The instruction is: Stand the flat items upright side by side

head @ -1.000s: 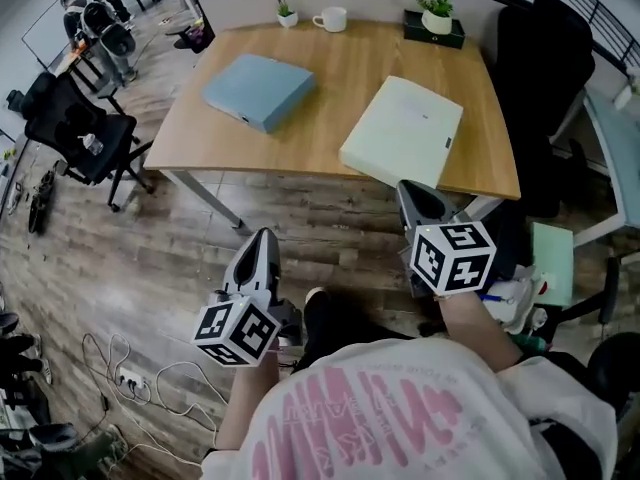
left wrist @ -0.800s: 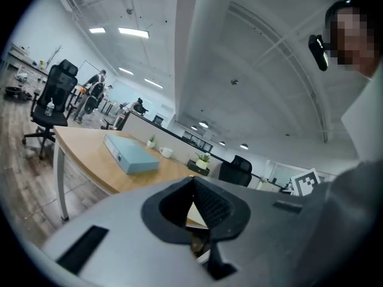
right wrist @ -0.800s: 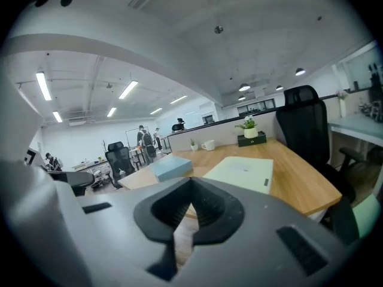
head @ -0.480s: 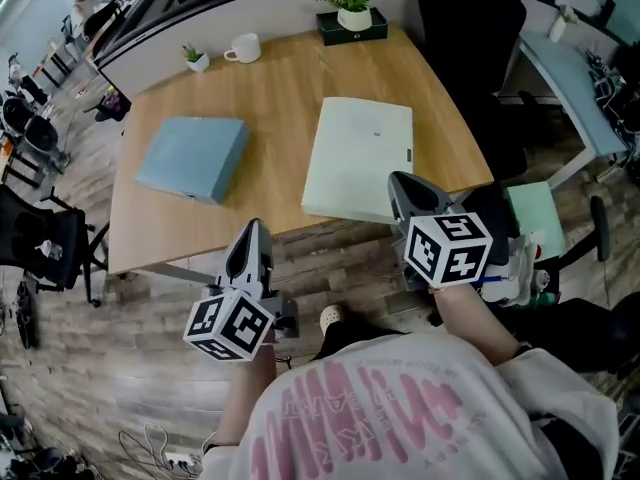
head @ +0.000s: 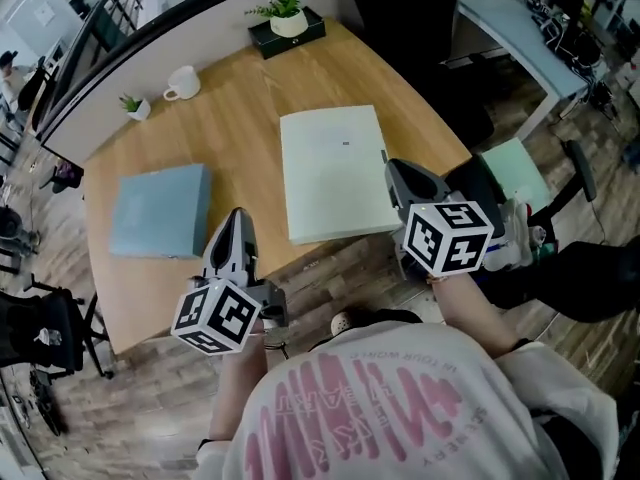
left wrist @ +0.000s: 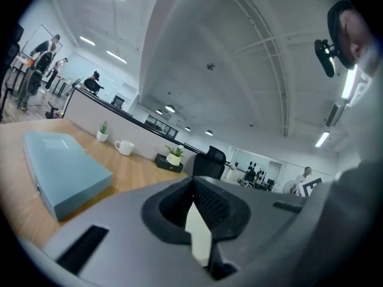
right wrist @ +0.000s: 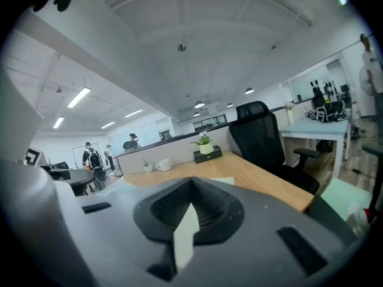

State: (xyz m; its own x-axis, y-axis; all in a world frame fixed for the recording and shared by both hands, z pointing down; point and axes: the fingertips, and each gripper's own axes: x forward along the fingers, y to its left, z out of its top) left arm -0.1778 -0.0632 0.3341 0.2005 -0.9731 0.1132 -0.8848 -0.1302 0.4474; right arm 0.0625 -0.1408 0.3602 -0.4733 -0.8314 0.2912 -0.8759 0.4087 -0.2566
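Jaws pressed together, empty, on left gripper (head: 238, 220) and right gripper (head: 400, 175). Grip green folder (head: 333, 168), blue folder (head: 158, 208) (stiff, probably light) by edges.

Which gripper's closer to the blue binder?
Left. The left gripper is just right of the blue binder; the right gripper is farther off, at the right edge of the pale green binder.

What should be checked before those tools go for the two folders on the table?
1. Blue folder and green folder lying flat, apart: ok.
2. Green folder fully on the table: not ok, a near corner juts over the edge.
3. Left tool empty: ok.
4. Right tool empty: ok.
5. Jaws open for grasping: not ok, both shut.
6. Mug and plant away from the folders: ok.
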